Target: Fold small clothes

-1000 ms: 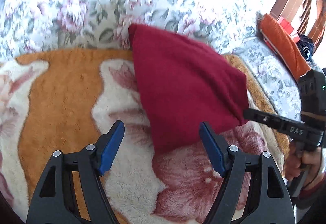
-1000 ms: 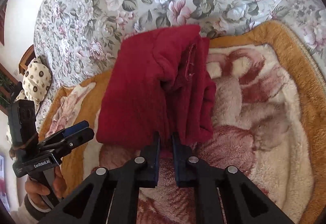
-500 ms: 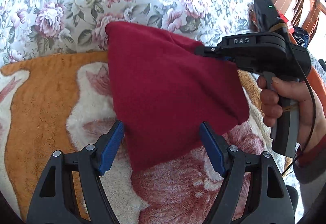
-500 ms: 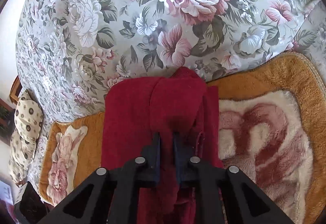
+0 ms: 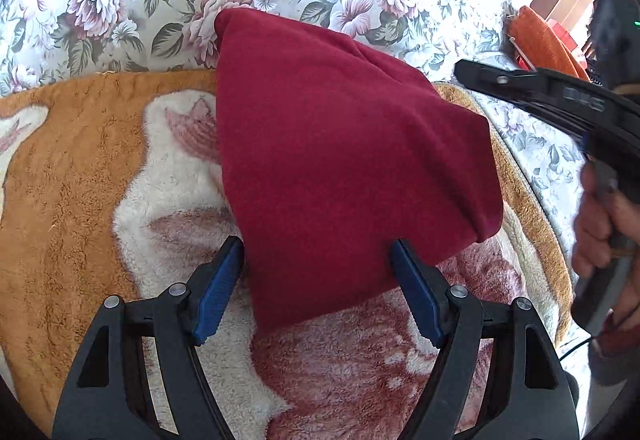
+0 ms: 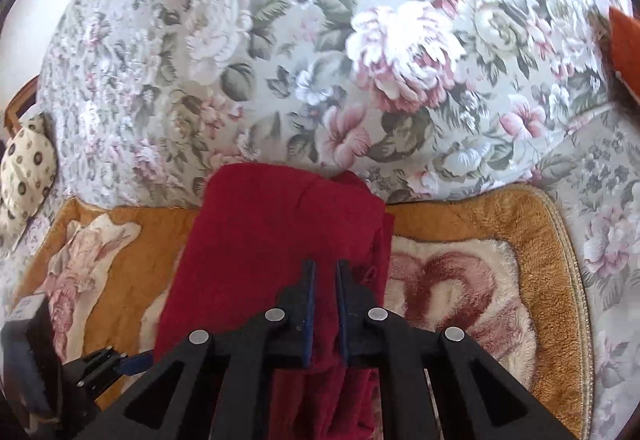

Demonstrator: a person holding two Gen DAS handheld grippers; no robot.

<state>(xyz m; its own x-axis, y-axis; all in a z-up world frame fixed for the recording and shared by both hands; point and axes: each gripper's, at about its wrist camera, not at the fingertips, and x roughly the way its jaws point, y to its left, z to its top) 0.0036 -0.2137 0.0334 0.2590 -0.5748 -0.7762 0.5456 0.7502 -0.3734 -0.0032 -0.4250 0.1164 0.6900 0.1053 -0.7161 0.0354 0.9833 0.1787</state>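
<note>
A dark red garment point(image 5: 340, 160) lies folded on an orange and cream fleece blanket point(image 5: 80, 180), its far end against the floral sofa back. My left gripper point(image 5: 318, 268) is open, its blue pads on either side of the garment's near edge, not closed on it. My right gripper point(image 6: 322, 272) shows a narrow gap between its fingers and hovers over the garment point(image 6: 272, 240). Red cloth shows in the gap, but I cannot tell whether the fingers pinch it or hang free above it. In the left wrist view the right gripper point(image 5: 464, 70) is apart from the garment, to its right.
The floral sofa back point(image 6: 320, 60) rises behind the blanket point(image 6: 500, 224). An orange cushion point(image 5: 540, 36) lies at the far right, with wooden furniture behind it. A spotted pillow point(image 6: 24, 164) is at the left end. The left gripper's body point(image 6: 60, 368) shows at the lower left.
The right gripper carried a garment edge from the near side toward the sofa back, then moved off to the right of the garment. The left gripper stayed open around the near edge.
</note>
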